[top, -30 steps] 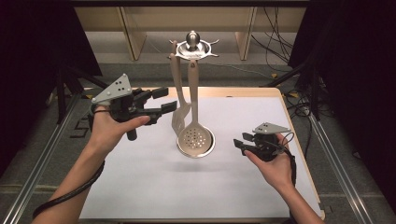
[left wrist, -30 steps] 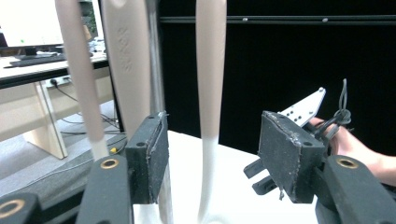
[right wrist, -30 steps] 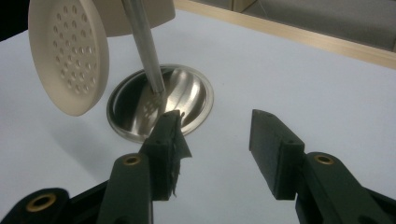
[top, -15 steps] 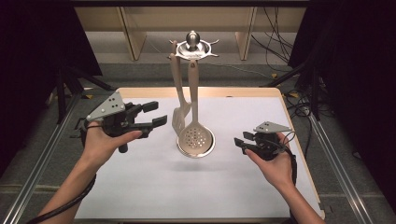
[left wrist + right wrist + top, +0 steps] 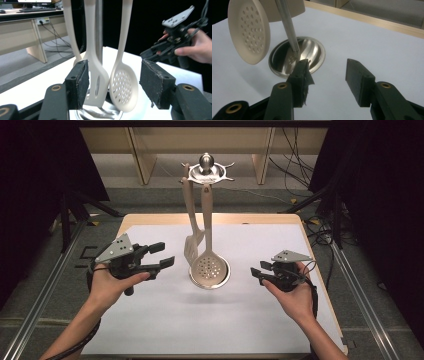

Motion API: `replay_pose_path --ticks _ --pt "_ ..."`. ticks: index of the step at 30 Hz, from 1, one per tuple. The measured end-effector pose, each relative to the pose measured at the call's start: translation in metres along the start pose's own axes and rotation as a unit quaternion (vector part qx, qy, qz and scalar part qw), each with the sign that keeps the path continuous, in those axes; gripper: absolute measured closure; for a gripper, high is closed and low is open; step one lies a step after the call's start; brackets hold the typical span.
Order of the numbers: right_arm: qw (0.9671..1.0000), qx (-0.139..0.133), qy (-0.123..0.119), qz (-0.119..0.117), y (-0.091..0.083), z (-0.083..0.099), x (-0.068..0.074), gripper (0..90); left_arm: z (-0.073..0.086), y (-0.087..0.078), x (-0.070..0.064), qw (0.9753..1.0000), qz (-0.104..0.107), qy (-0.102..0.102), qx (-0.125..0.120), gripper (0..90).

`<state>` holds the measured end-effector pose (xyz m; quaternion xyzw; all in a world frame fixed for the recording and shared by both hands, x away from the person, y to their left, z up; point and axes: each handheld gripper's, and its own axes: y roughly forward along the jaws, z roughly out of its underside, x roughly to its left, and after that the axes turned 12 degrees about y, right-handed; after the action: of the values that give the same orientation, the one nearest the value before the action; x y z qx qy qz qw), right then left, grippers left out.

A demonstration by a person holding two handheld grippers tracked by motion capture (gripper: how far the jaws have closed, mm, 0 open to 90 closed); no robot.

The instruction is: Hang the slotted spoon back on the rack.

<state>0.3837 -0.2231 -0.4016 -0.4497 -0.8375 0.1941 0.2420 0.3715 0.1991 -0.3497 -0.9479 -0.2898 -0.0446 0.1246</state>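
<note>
- My left gripper has come down and drawn back toward me since a second ago, when I held it higher and closer to the rack; it now hovers over the left part of the white mat, jaws wide apart with nothing between them.
- My right gripper is where it was, low over the right part of the mat, its jaws open too and gripping nothing.
- Between the two grippers, apart from both, stands the utensil rack, its round steel base on the middle of the mat.
- The skimmer spoon hangs from the rack with its long axis upright: handle up, perforated bowl down just above the base.
- Through my left gripper's view the bowl sits framed between my jaws, farther off.
- The slotted spatula hangs just beside it, also upright, blade down.
</note>
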Motion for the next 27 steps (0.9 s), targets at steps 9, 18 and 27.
replay_pose_path --ticks 9,18,27 --pt "1.0000 0.000 -0.001 0.002 0.001 0.000 0.000 53.9 0.030 -0.003 0.000 0.9994 -0.026 -0.007 0.022 40.4" --pt "0.9999 0.004 0.016 -0.005 0.001 0.002 0.001 53.7 0.057 -0.004 -0.001 0.9980 -0.044 -0.016 0.042 40.4" --pt "1.0000 0.004 -0.003 -0.002 0.001 0.003 -0.002 53.5 0.083 -0.012 -0.007 0.9961 -0.084 -0.018 0.018 41.1"
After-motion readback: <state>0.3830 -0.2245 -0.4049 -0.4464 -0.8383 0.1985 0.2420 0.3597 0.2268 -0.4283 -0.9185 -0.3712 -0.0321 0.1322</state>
